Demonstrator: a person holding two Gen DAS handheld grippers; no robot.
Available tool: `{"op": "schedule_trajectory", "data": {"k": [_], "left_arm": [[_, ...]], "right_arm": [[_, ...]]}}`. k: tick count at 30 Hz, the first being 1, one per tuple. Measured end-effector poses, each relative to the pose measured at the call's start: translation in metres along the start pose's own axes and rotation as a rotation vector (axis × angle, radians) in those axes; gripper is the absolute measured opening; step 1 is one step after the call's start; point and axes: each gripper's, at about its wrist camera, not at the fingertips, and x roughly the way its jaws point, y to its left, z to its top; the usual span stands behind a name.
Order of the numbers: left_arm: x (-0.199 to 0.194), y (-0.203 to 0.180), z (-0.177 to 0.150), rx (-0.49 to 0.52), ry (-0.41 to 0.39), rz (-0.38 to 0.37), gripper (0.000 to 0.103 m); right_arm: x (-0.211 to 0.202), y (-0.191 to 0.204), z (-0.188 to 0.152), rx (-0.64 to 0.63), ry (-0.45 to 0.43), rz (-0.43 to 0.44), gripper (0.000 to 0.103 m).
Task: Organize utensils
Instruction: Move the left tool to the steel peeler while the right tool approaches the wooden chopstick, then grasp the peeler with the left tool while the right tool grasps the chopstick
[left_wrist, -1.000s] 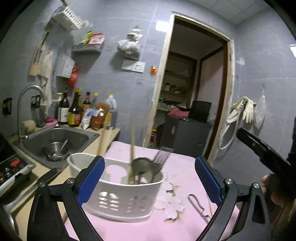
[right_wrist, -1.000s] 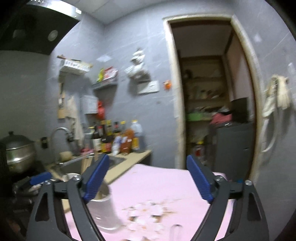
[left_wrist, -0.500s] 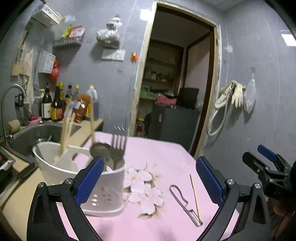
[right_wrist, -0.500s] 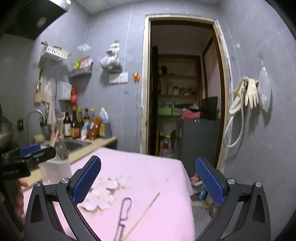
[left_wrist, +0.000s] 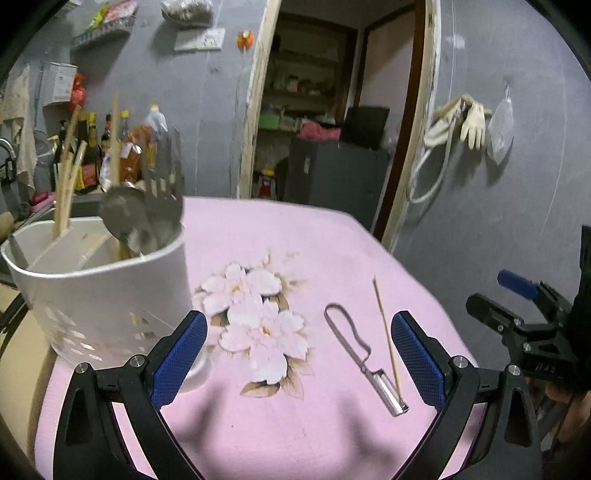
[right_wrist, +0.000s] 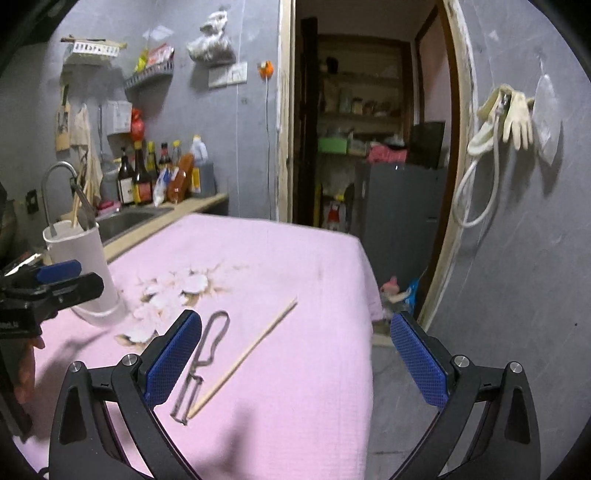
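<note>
Utensils, L to R: white utensil caddy (left_wrist: 107, 291) sits at left end of pink tablecloth (left_wrist: 295, 424), w/ wooden chopsticks (left_wrist: 66, 184) in its left compartment and a metal ladle (left_wrist: 125, 214) plus slotted turner (left_wrist: 164, 184) leaning in the right one. Floral print (left_wrist: 255, 317) is mid-cloth. Just right of it a metal peeler (left_wrist: 364, 356) lies flat, and a single chopstick (left_wrist: 386, 332) lies beside it, their near ends almost touching. Left gripper (left_wrist: 295, 358) hovers above the cloth, jaws wide, nothing between them; caddy is just behind its left finger. Right gripper (right_wrist: 293, 358) is also spread wide after just opening, empty, peeler & chopstick (right_wrist: 247, 354) lying just inside its left finger. Sink and sauce bottles (right_wrist: 147, 177) stand far left.
</note>
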Motion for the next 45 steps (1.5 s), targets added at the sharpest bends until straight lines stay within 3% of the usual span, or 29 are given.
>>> {"op": "schedule_trajectory", "data": {"k": [6, 15, 28, 30, 34, 37, 42, 45], "left_arm": [[0.029, -0.003, 0.001, -0.012, 0.122, -0.027, 0.098], [0.069, -0.004, 0.011, -0.061, 0.312, -0.094, 0.096], [0.121, -0.009, 0.028, -0.114, 0.457, -0.19, 0.053], [0.124, -0.011, 0.031, -0.114, 0.467, -0.192, 0.049], [0.133, -0.019, 0.037, -0.071, 0.513, -0.161, 0.031], [0.135, -0.024, 0.038, -0.019, 0.523, -0.136, 0.024], [0.13, -0.019, 0.036, 0.022, 0.534, -0.141, 0.022], [0.124, -0.011, 0.033, 0.043, 0.544, -0.148, 0.019]], "right_arm": [[0.029, -0.008, -0.001, 0.031, 0.104, 0.037, 0.102], [0.08, -0.014, 0.004, 0.064, 0.26, 0.122, 0.063], [0.142, -0.023, 0.012, 0.126, 0.403, 0.179, 0.03], [0.145, -0.026, 0.014, 0.139, 0.414, 0.189, 0.027], [0.148, -0.025, 0.014, 0.133, 0.439, 0.203, 0.022], [0.148, -0.023, 0.013, 0.121, 0.451, 0.221, 0.015], [0.147, -0.021, 0.011, 0.133, 0.453, 0.25, 0.014], [0.14, -0.021, 0.007, 0.144, 0.465, 0.29, 0.006]]}}
